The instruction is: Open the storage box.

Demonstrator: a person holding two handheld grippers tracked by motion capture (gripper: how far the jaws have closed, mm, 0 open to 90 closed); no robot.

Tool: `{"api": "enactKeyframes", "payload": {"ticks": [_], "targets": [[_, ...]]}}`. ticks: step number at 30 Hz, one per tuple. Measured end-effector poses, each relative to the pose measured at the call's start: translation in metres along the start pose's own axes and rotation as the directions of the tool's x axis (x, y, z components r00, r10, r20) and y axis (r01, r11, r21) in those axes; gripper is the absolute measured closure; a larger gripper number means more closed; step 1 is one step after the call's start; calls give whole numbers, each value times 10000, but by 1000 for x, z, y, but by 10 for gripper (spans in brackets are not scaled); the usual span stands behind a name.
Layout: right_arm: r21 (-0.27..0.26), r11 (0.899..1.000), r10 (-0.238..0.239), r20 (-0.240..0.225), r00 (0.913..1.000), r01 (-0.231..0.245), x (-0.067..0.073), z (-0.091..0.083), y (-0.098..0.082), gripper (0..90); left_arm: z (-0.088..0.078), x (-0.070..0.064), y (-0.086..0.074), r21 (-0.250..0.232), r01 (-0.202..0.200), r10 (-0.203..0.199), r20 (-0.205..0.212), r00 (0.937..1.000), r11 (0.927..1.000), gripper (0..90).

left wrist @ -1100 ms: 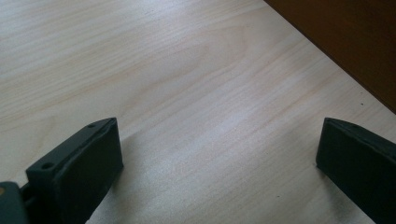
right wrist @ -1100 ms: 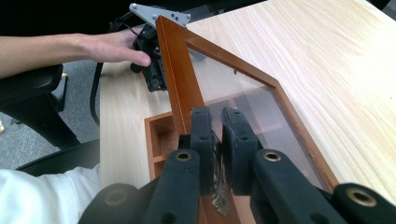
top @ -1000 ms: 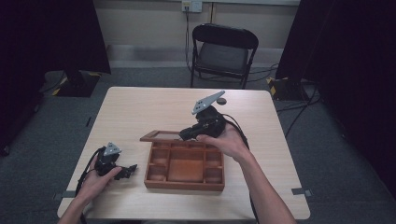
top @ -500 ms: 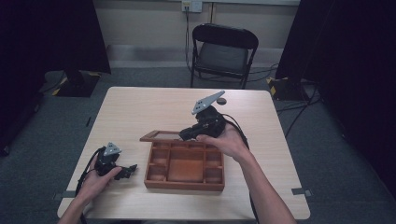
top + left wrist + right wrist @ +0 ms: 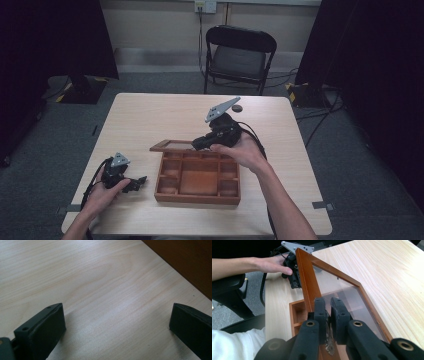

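A pale wooden table (image 5: 150,115) stands before a black chair (image 5: 240,52). The right gripper (image 5: 327,305) clenches the box's glass lid (image 5: 342,290) raised; the left gripper (image 5: 117,320) rests released on the table

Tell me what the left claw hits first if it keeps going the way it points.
Likely the wooden box: the open left claw points at its near side wall, with bare table between them. Depth is hard to judge.
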State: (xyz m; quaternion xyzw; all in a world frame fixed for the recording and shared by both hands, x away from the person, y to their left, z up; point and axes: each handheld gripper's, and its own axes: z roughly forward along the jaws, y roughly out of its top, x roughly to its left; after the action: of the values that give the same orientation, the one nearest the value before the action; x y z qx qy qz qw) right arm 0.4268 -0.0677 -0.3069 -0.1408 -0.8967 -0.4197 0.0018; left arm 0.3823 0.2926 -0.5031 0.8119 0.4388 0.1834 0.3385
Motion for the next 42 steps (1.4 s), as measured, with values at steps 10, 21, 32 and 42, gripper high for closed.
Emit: {"api": "enactKeyframes", "payload": {"ticks": [10,21,32,42], "targets": [[32,10000,40,70,10000,-40,0,-1,2,841,0,0,0,-2,3,-3,2,10000,10000,0],[22,10000,59,81,10000,-59,1,0,1,841,0,0,0,-5,1,-1,2,10000,10000,0],[73,10000,33,100,9999,-34,1,0,2,841,0,0,0,0,-2,2,-1,10000,10000,0],[67,10000,13,155,9999,-14,1,-1,2,840,0,0,0,-1,1,-1,1,10000,10000,0]]}}
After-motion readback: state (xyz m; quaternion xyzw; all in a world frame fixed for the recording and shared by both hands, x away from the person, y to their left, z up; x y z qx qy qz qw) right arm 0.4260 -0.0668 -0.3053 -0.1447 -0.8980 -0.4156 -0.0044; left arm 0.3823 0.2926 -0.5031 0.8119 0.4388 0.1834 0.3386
